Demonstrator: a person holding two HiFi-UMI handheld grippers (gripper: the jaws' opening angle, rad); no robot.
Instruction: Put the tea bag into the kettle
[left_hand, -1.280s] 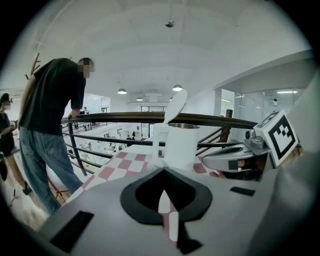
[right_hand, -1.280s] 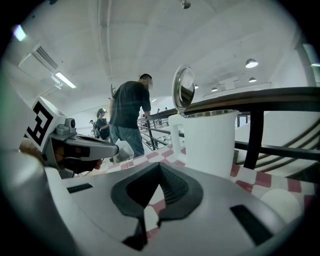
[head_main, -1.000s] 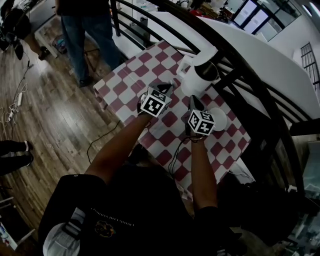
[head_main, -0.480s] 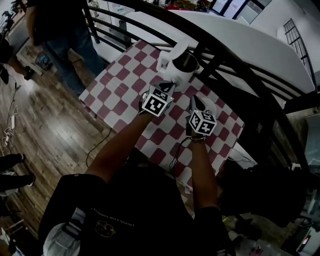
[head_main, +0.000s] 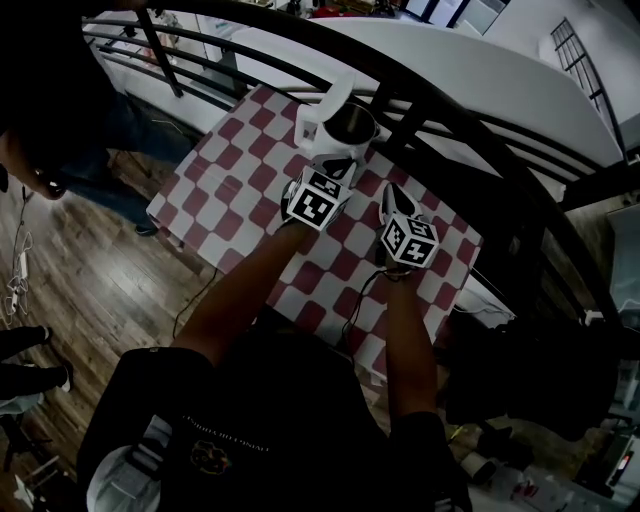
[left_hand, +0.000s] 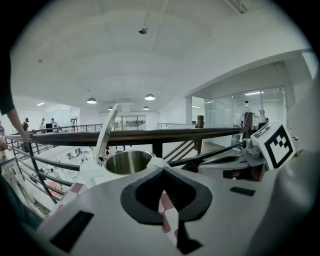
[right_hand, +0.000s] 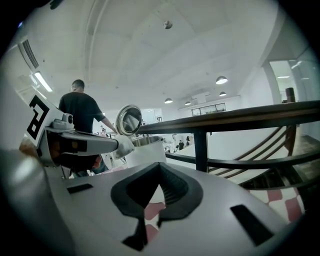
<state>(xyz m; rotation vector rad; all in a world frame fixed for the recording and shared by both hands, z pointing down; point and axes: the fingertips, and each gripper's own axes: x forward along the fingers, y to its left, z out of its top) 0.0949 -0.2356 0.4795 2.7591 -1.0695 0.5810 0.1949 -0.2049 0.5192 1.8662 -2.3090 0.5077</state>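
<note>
Nearer the kettle (head_main: 322, 140) now, left gripper (head_main: 338, 170) and right gripper (head_main: 390, 197) both have fingers fully closed, empty.

White kettle (head_main: 328, 148), lid raised, upright on checkered table (head_main: 228, 190)

Head view overhead, gripper views share kettle (head_main: 335, 135)

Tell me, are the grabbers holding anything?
Nothing is held. The left gripper and the right gripper are both shut, with nothing between their jaws.
</note>
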